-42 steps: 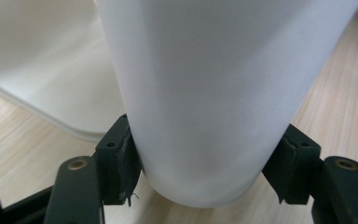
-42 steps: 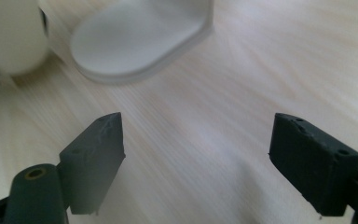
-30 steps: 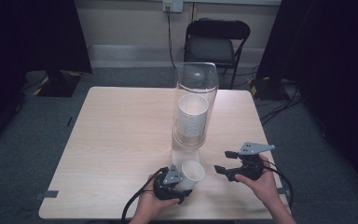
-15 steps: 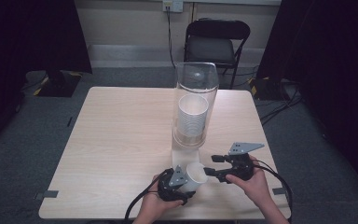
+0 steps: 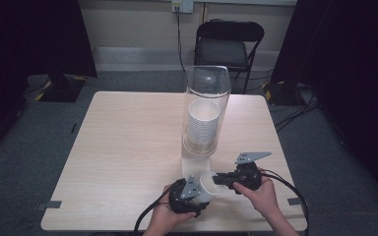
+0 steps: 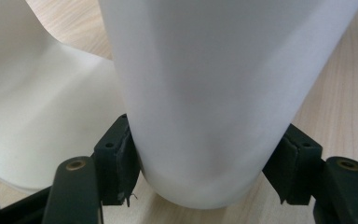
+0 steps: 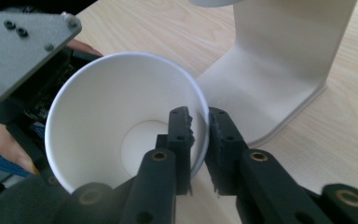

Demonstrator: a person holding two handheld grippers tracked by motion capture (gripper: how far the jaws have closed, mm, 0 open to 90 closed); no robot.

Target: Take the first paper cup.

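A white paper cup (image 5: 209, 186) is tipped on its side near the table's front edge, mouth toward the right. My left gripper (image 5: 203, 194) is shut on its body; in the left gripper view both pads (image 6: 119, 161) press the cup's (image 6: 205, 93) wall. My right gripper (image 5: 217, 179) has just been closing. In the right gripper view, the right gripper (image 7: 200, 126) pinches the rim of the cup (image 7: 98, 121), one jaw inside and one outside. The left gripper's grey plate (image 7: 23, 51) shows behind the cup.
A clear tube dispenser (image 5: 207, 93) holds a stack of paper cups (image 5: 203, 125) on a white stand (image 7: 279, 70), just beyond both grippers. The wooden table (image 5: 128, 147) stretches to the left. A black chair (image 5: 229, 46) stands behind the table.
My right gripper moved left to the cup's mouth, and its jaws went from wide open to pinched on the rim. The left gripper kept its hold and hardly moved.
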